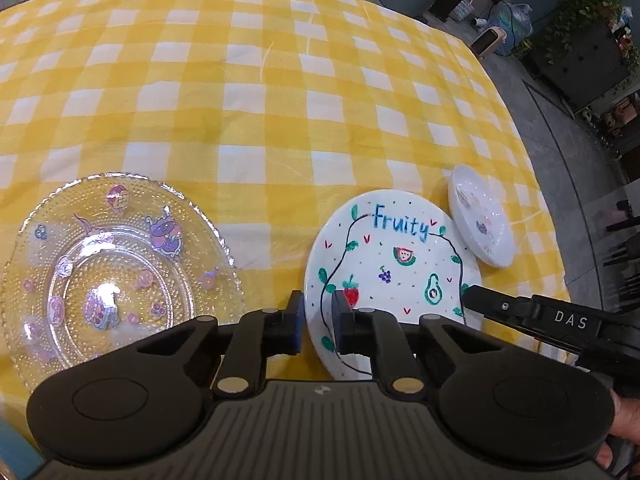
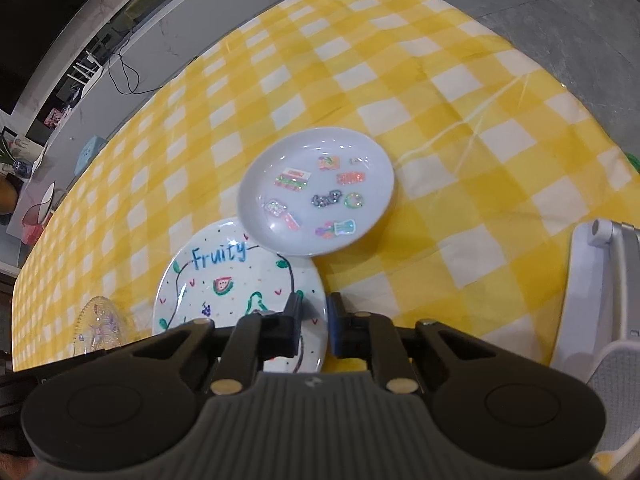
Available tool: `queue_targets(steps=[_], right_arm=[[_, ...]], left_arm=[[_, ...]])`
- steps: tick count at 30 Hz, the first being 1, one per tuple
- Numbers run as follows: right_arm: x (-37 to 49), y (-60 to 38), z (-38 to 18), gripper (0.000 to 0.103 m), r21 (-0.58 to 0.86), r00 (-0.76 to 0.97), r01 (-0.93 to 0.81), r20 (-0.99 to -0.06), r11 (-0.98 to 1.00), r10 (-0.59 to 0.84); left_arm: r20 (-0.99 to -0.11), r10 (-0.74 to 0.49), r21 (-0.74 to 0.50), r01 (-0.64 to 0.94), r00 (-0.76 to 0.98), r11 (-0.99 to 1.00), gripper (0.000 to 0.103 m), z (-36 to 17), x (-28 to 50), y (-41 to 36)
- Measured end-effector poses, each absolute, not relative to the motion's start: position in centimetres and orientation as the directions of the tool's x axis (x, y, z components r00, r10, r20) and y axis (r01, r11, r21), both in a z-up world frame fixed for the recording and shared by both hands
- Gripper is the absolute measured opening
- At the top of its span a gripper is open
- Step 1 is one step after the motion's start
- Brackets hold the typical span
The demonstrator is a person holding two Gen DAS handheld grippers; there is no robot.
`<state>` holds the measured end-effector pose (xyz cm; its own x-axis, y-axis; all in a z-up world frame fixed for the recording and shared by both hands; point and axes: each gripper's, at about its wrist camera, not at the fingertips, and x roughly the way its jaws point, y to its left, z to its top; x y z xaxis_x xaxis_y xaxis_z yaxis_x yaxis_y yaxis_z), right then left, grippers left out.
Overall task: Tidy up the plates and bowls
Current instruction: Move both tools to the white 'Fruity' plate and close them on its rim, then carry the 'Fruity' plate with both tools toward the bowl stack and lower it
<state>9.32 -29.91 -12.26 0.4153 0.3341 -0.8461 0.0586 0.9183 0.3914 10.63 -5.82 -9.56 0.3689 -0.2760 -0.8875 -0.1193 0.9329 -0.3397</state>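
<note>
A white plate point(image 1: 392, 280) painted with "Fruity" and small fruits lies on the yellow checked cloth. My left gripper point(image 1: 319, 320) is shut on its left rim, one pad above and one below. My right gripper point(image 2: 316, 320) is shut on the right rim of the same plate point(image 2: 224, 280); one of its fingers point(image 1: 492, 304) shows in the left wrist view. A small white dish with stickers point(image 2: 316, 192) overlaps the plate's far edge; the left wrist view has this dish point(image 1: 480, 216) at the plate's upper right. A clear beaded glass plate point(image 1: 116, 276) lies to the left.
A white dish rack point(image 2: 592, 300) stands at the right of the table. The glass plate point(image 2: 100, 328) sits near the table's front left edge. Grey floor, potted plants point(image 1: 588, 28) and a bin lie beyond the cloth's far right edge. A hand point(image 1: 624, 432) holds the right gripper.
</note>
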Motion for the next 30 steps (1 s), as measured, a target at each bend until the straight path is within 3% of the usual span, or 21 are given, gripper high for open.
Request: queue_targets(steps=[30], right_arm=[[0.4, -29.0, -9.8, 0.009, 0.391, 0.408, 0.006, -0.841, 0.920, 0.355]], left_arm=[[-0.898, -0.220, -0.273, -0.091, 0.382, 0.958, 0.016, -7.8, 0.2, -5.9]])
